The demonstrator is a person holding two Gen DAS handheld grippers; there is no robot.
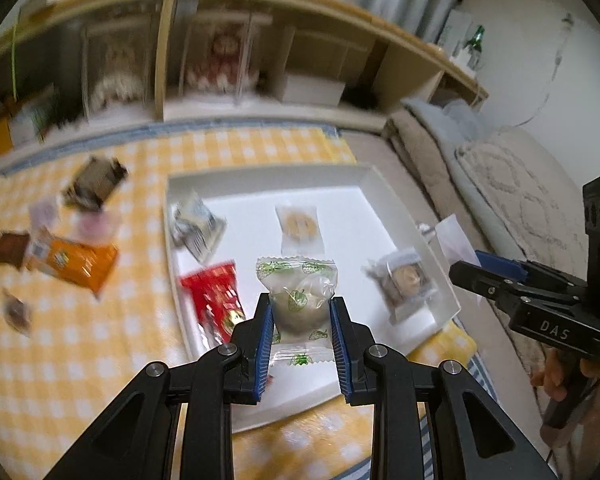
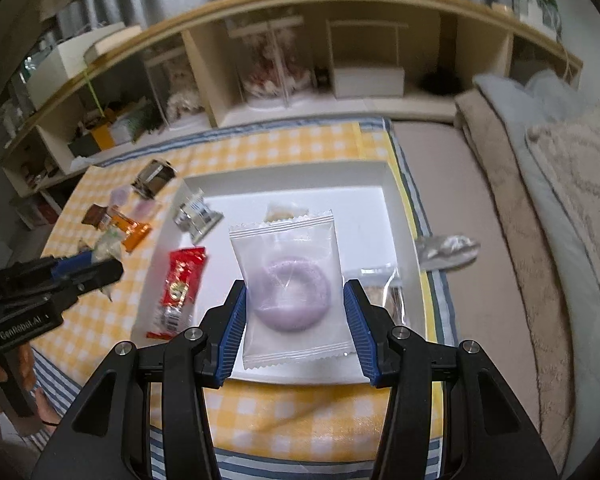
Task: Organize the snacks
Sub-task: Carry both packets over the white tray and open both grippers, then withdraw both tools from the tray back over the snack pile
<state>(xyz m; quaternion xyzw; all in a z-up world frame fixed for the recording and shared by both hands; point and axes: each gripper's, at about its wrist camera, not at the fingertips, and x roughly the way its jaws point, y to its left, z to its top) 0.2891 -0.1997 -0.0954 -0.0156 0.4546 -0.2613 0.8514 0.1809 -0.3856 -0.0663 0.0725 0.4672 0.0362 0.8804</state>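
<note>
White tray (image 1: pixel 384 188) holds red packet (image 1: pixel 214 300), cookie packet (image 1: pixel 300 226).

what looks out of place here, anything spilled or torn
Nothing looks spilled or torn. The odd one is a clear wrapper lying off the checked cloth, right of the white tray. Several snacks, like the orange pack, still lie loose on the cloth left of the tray.

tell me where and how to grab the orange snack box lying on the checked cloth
Grip the orange rectangular snack box across its two long sides near the middle, coming from above. It lies flat on the yellow checked cloth, and a brown packet crowds one short end, so the long sides look freer.
</note>
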